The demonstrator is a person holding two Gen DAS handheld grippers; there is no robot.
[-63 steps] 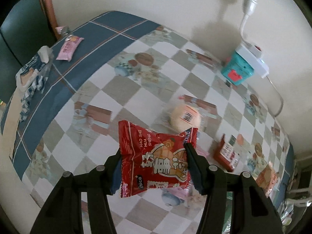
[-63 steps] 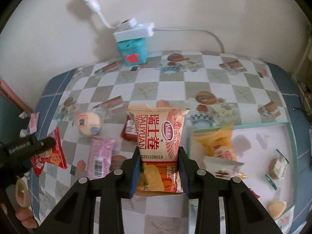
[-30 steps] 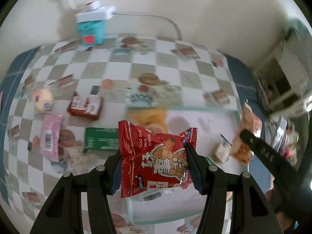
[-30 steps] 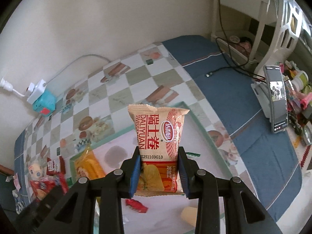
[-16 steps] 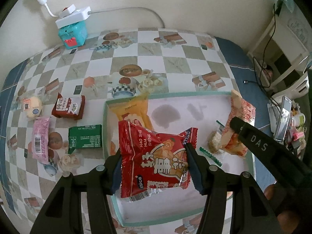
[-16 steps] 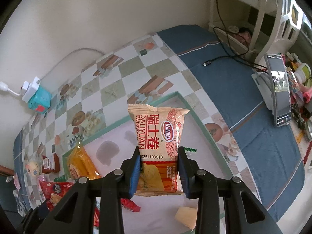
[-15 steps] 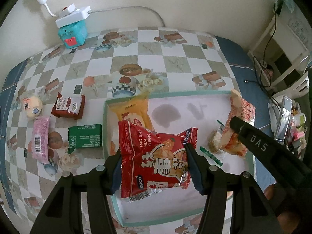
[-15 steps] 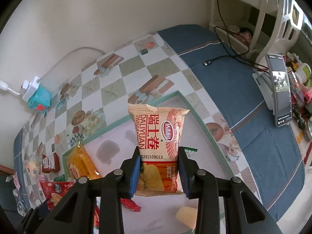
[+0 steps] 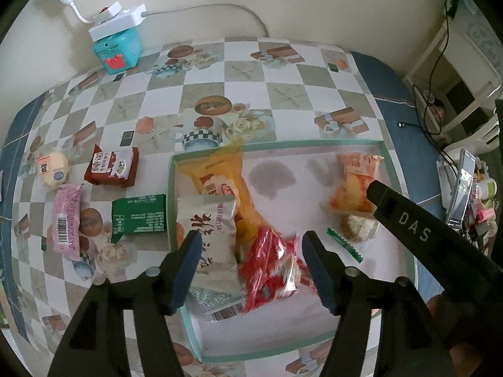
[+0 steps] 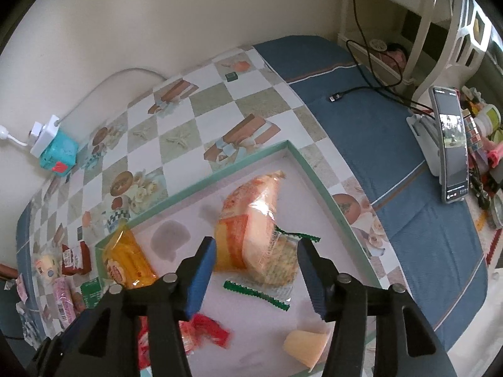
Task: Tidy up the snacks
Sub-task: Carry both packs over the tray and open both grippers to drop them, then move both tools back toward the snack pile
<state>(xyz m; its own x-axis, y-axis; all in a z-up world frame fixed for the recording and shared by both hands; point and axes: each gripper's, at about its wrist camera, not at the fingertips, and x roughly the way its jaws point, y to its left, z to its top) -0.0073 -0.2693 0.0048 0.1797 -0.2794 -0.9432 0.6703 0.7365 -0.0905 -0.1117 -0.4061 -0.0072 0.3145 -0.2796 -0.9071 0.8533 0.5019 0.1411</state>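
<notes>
With both jaws just opened and empty, my left gripper [image 9: 251, 245] hangs over the red packet [image 9: 272, 270]; the orange packet [image 10: 251, 220] lies in the tray [image 10: 314, 172], long axis toward the wall, below my right gripper [image 10: 256, 259].

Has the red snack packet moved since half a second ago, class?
Yes. The red snack packet has dropped out of the left gripper, whose jaws have just been opening, down into the tray.

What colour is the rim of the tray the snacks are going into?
Pale green. The tray shows it best in the left wrist view.
</notes>
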